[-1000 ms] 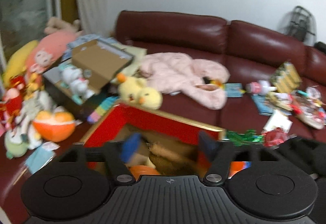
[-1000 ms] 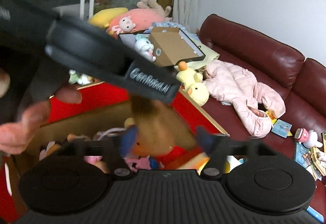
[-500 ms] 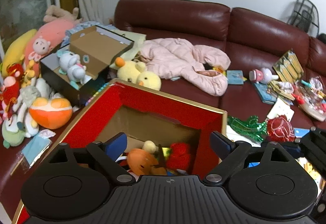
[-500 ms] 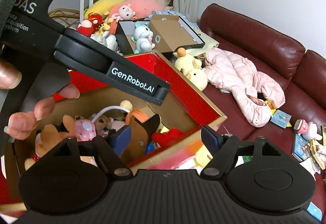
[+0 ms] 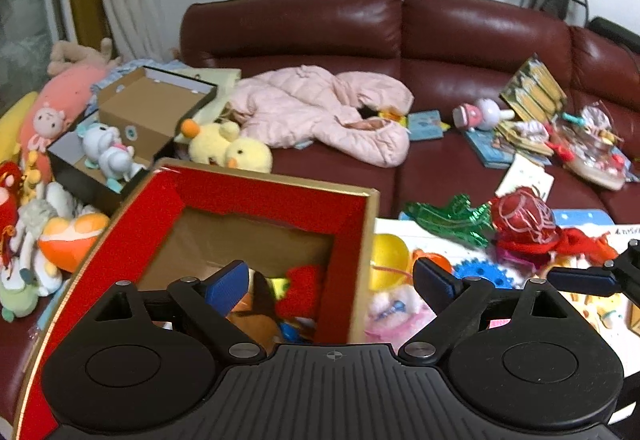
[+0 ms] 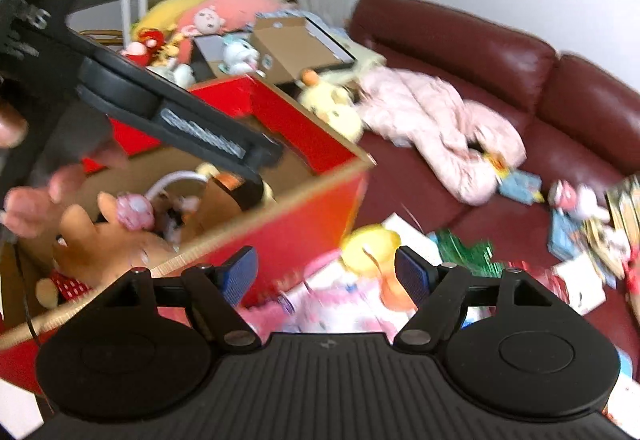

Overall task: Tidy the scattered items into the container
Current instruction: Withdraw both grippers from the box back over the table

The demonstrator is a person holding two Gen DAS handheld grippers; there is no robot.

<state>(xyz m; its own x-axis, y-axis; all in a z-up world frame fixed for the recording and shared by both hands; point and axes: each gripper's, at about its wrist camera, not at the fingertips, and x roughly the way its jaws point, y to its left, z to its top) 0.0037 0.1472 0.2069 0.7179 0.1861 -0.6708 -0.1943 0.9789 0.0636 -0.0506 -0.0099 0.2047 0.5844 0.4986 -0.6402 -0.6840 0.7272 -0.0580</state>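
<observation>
The container is a red cardboard box with a gold rim [image 5: 260,184], open on the sofa, with several plush toys inside; it also shows in the right wrist view [image 6: 288,228]. My left gripper [image 5: 330,280] is open and empty, over the box's right wall. My right gripper [image 6: 326,274] is open and empty, just outside the box's right corner, above a yellow ball [image 6: 370,246] and a pink toy [image 6: 340,304]. The yellow ball [image 5: 386,260] and a red net ball [image 5: 522,214] lie right of the box. The left gripper's body [image 6: 176,116] crosses above the box.
A dark red leather sofa [image 5: 460,40] carries a pink jacket [image 5: 320,112], yellow duck plush [image 5: 228,150], open shoebox with a white plush [image 5: 132,120], green foil [image 5: 452,216], books and small toys [image 5: 532,120]. Plush toys pile at the left [image 5: 40,200].
Both grippers opened and let go of the plush toy into the box. The left gripper moved right over the box wall. The right gripper swung right, out past the box corner.
</observation>
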